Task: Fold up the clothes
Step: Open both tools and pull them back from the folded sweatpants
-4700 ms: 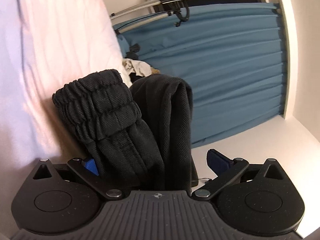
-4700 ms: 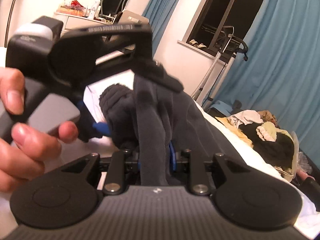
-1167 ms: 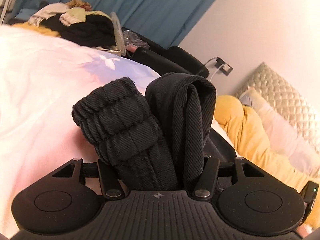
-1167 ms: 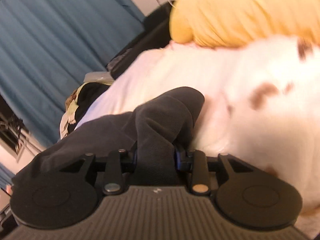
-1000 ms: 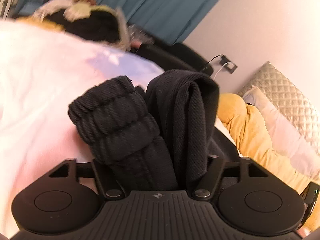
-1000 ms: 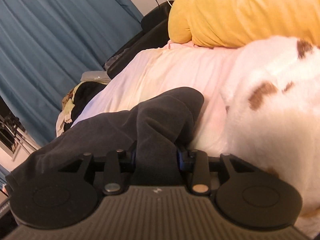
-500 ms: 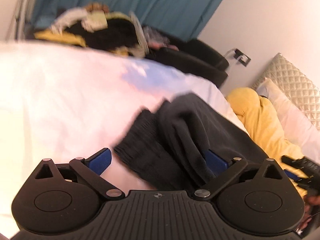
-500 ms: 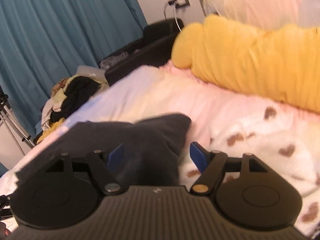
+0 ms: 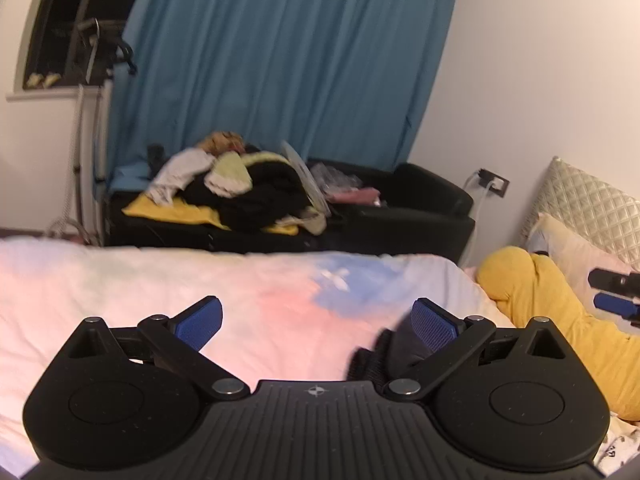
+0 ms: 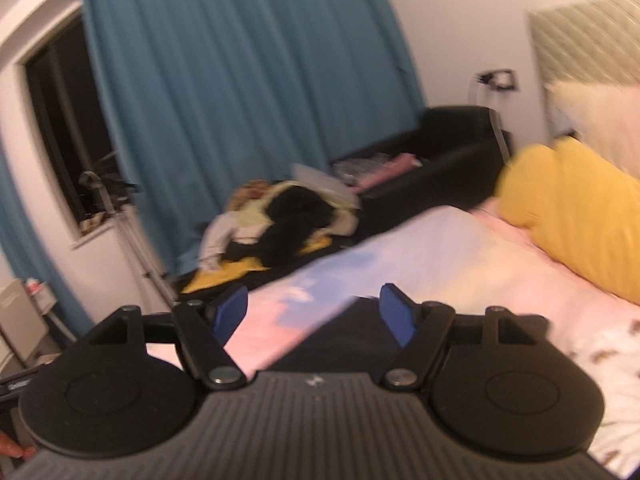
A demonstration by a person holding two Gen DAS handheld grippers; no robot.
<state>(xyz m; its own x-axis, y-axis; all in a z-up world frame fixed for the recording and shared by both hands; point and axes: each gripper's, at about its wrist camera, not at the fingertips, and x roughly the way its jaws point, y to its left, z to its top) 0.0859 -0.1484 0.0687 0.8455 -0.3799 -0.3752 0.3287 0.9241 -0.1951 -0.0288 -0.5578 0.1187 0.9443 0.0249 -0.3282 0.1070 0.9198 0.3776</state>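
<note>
Left wrist view, gripper: the left gripper (image 9: 318,322) hovers over the bed (image 9: 120,292) with its blue-padded fingers (image 9: 200,322) spread wide and nothing between them.
Right wrist view, gripper: the right gripper (image 10: 314,316) is likewise spread, its pads (image 10: 394,314) clear of any cloth; this picture is blurred.
Garment, position: the black garment (image 9: 378,354) lies on the bed low in both views, just under the left gripper's right finger and beneath the right gripper's body (image 10: 344,336). Most of it is hidden by the tools, so how neatly it is folded cannot be told.
Garment, material: dark, matte, ribbed-looking at the visible edge; soft and limp, likely to slump where it is not supported.
Bed cover: pale pink and blue, smooth, yielding; a spotted fleecy patch (image 10: 600,356) shows at the right.
Cushion: yellow cushion (image 9: 540,304), plump and rounded, near the garment.
Background: heap of mixed clothes (image 9: 240,196) on a black sofa (image 9: 400,216) before a blue curtain (image 9: 280,60).
Risk, snagging: a finger lifting close past the cloth could catch an edge and drag any fold open.
Risk, surface: the soft cover gives little backing, so layers may slide or spring apart.
Risk, confusion: black cloth against black tools hides edges, inviting a misplaced grasp.
</note>
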